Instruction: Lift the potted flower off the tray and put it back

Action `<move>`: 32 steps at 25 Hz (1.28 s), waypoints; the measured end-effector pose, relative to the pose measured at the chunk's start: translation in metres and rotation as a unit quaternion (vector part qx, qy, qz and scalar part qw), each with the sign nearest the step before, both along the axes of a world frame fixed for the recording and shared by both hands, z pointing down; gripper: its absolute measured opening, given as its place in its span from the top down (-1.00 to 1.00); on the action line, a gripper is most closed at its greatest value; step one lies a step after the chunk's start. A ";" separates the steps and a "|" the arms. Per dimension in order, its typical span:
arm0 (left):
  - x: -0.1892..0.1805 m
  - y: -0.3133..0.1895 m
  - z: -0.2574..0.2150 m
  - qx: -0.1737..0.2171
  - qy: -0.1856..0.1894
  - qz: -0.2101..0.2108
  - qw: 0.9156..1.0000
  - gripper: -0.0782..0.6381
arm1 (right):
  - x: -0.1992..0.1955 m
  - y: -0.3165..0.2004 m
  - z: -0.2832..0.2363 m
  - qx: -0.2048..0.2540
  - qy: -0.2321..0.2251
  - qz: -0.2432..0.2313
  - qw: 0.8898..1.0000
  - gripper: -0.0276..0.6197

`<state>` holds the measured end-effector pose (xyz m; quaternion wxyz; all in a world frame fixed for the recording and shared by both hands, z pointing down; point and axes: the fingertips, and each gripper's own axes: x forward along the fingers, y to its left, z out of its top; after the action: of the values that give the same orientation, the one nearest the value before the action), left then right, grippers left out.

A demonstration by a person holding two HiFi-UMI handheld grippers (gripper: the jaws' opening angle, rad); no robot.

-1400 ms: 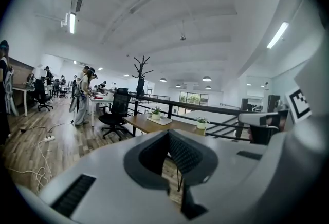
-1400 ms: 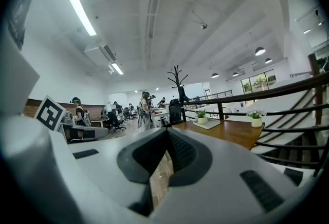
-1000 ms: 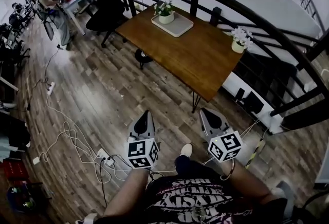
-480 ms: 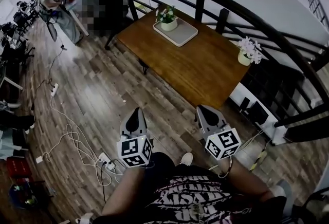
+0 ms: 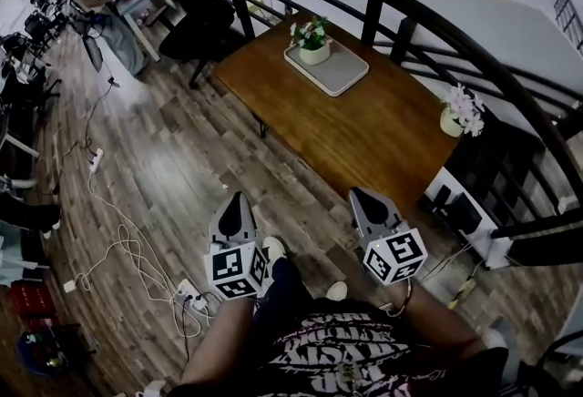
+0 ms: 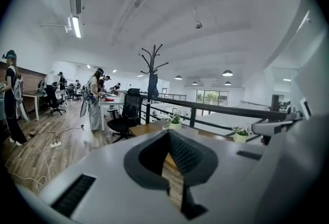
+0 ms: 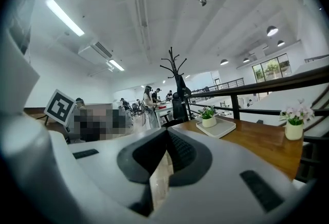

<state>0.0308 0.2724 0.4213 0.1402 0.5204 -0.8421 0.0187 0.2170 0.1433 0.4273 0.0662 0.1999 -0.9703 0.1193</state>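
Nearest, the left tool and right tool both have their jaws together on nothing, well short of the table. At its far end the potted flower stands on the tray. It is probably light, with fragile blooms, and best gripped by the stiff pot wall

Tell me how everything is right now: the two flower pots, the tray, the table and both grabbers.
potted flower: upright on the tray, nothing touching it.
tray: flat on the table's far end.
second potted flower: upright on the table by the railing, off the tray.
table: standing, holding the tray and both pots.
left gripper: shut, empty, short of the table.
right gripper: shut, empty, short of the table.
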 end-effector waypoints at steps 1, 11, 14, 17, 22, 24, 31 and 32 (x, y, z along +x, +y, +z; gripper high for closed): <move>-0.011 -0.009 0.002 0.003 0.004 0.004 1.000 0.76 | -0.011 -0.006 0.000 0.003 0.003 0.002 1.000 0.92; -0.151 -0.082 -0.012 0.033 0.017 0.064 0.997 0.76 | -0.167 -0.049 -0.020 0.028 0.024 0.022 0.999 0.92; -0.170 -0.095 -0.007 0.032 0.028 0.080 0.996 0.76 | -0.195 -0.058 -0.019 0.031 0.026 0.024 0.999 0.92; -0.191 -0.095 -0.001 0.032 0.038 0.090 0.995 0.76 | -0.218 -0.056 -0.019 0.035 0.030 0.024 0.999 0.92; -0.225 -0.098 0.005 0.036 0.054 0.088 0.994 0.76 | -0.248 -0.053 -0.016 0.038 0.046 0.022 0.998 0.92; -0.231 -0.104 0.004 0.038 0.055 0.097 0.993 0.76 | -0.253 -0.061 -0.017 0.038 0.049 0.030 0.998 0.92; -0.236 -0.122 0.014 0.030 0.067 0.127 0.989 0.76 | -0.266 -0.078 -0.011 0.031 0.053 0.044 0.997 0.92; -0.233 -0.121 0.014 0.028 0.068 0.130 0.989 0.76 | -0.264 -0.075 -0.011 0.030 0.052 0.044 0.997 0.92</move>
<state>-0.2023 0.1514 0.4352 0.1786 0.6295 -0.7559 -0.0219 -0.0468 0.0684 0.4160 0.1047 0.2506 -0.9589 0.0822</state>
